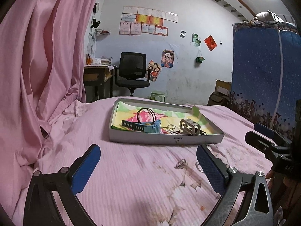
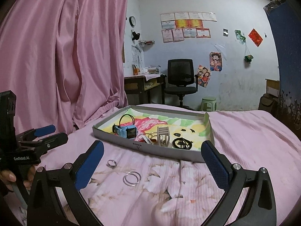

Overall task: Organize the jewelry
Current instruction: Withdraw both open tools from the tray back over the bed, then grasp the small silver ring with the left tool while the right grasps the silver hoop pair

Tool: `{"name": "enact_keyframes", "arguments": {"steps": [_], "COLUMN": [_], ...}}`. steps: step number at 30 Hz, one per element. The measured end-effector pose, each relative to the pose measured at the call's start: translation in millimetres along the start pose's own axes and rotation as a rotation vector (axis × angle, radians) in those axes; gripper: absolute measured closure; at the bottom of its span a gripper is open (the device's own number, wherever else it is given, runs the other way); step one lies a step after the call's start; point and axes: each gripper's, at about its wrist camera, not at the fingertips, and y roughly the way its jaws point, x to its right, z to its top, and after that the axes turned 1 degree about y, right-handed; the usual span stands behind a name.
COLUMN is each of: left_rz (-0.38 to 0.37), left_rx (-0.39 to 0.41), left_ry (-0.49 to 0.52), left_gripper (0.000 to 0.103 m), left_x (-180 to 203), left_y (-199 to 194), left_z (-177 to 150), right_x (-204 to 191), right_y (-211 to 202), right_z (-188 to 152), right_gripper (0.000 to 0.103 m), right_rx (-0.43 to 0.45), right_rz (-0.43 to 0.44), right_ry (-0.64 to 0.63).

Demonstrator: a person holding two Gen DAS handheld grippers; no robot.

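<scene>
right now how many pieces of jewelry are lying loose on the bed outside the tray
2: a small silver ring nearer the left gripper, and a larger double hoop just right of it, both in front of the tray. More could be hidden behind the grippers.

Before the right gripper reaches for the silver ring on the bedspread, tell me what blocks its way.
Nothing visible does. The silver ring lies on bare pink bedspread just ahead of the open right gripper, with the tray farther back.
</scene>
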Motion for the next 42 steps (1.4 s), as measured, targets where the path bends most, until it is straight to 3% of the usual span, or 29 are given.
{"name": "enact_keyframes", "arguments": {"steps": [7, 12, 20, 28, 33, 37, 42], "left_rz": [-0.017, -0.026, -0.114, -0.218, -0.264, -0.295, -0.314], "left_rx": [-0.055, -0.130, -0.249, -0.347, -0.386, -0.403, -0.421], "left_ry": [-0.009, -0.019, -0.018, -0.010, 0.000, 0.000, -0.005], "left_gripper": [0.000, 0.000, 0.002, 0.026, 0.045, 0.052, 0.063], "left_x": [-2, -4, -3, 4, 10, 14, 16], "left_y": [11, 26, 50, 70, 80, 89, 98], "left_z": [-2, -5, -9, -13, -14, -12, -10], "right_x": [3, 6, 12, 7, 0, -3, -8], "right_y": [5, 23, 42, 66, 75, 83, 92], "right_z": [-5, -10, -23, -38, -43, -47, -49], "right_gripper": [0.001, 0.001, 0.003, 0.032, 0.044, 0.054, 0.058], "right_rx": [-0.038, -0.134, -0.236, -0.334, -0.373, -0.411, -0.447], "right_rz": [0.003, -0.004, 0.033, 0.115, 0.165, 0.204, 0.237], "right_ry": [-0.008, -0.018, 0.000, -0.013, -0.037, -0.040, -0.054]}}
